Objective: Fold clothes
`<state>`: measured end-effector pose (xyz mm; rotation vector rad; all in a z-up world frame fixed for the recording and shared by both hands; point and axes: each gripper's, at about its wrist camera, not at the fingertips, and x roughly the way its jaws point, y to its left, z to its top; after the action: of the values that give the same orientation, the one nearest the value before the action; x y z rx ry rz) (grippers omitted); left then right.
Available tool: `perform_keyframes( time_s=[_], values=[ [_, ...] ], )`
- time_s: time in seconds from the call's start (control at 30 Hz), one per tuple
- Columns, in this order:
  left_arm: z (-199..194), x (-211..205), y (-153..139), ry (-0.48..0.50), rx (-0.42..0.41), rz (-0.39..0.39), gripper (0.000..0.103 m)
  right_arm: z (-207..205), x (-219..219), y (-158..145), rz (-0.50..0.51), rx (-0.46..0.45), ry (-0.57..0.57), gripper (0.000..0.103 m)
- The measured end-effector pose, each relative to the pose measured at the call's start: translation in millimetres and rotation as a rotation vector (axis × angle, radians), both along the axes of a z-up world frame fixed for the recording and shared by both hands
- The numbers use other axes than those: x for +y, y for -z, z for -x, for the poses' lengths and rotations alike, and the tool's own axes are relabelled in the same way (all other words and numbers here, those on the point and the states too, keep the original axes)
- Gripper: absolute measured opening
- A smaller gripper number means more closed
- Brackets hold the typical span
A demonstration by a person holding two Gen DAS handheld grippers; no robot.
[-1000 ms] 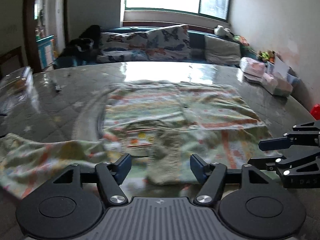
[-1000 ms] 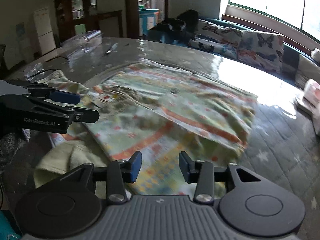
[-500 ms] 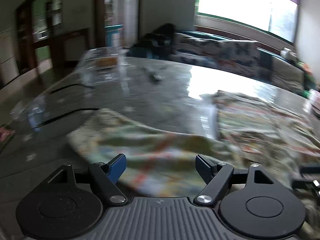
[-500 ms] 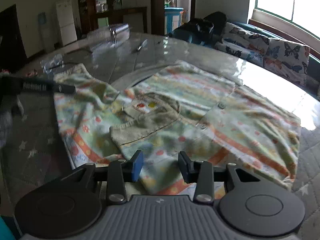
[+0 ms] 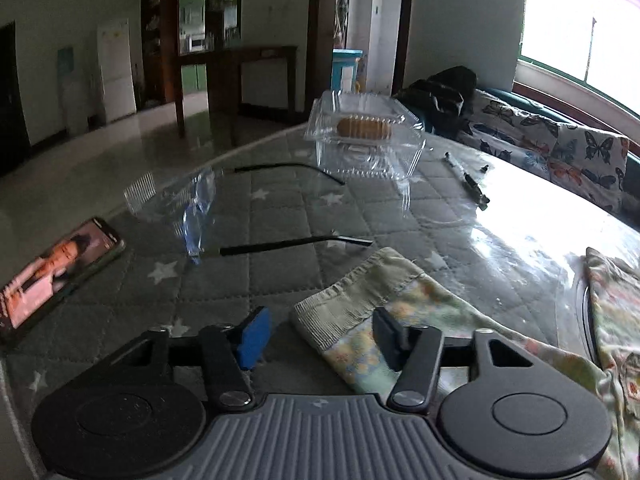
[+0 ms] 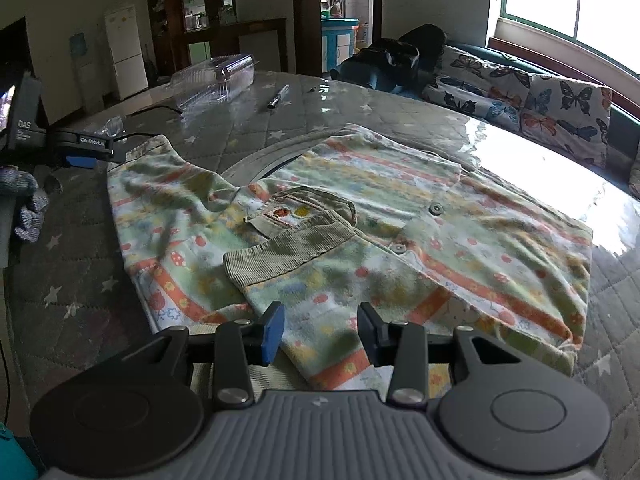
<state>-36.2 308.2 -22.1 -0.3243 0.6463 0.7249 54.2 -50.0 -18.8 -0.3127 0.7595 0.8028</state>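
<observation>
My left tongs are wide open at the bottom, right by the sleeve cuff. My right tongs are open too, over the flowery shirt lying mid-frame. A clear box sits far back.

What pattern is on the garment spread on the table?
Pale green with orange stripes and small mushroom and flower prints on the garment; clearest in the right wrist view.
</observation>
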Motion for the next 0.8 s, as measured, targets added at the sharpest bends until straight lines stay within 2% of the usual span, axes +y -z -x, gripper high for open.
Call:
perform_keyframes(
  time_s=[0.13,0.23,0.3,0.4,0.6,0.8],
  values=[
    [0.4,4.9,5.2,-0.017,0.006,0.021,0.054,2.6,-1.9,-0.7,-0.005,0.002,0.005,0.041],
    [0.2,2.3,5.6,-0.007,-0.001,0.011,0.036,3.8,-3.9,-1.2,-0.009,0.003,0.011,0.041],
    [-0.9,1.4,4.2,0.012,-0.019,0.033,0.019,4.8,-5.7,-1.9,-0.013,0.003,0.017,0.041],
    [-2.1,-6.4,-1.8,0.043,-0.043,0.039,0.01,5.5,-9.9,-3.2,-0.022,0.002,0.031,0.041],
    [-3.4,-41.9,-32.6,0.168,-0.134,0.047,0.009,4.9,-24.8,-5.6,-0.051,0.002,0.074,0.041],
    [-15.3,-104.2,-60.8,0.377,-0.196,0.077,0.009,6.7,-42.2,-5.7,-0.079,0.004,0.119,0.041]
  ],
)
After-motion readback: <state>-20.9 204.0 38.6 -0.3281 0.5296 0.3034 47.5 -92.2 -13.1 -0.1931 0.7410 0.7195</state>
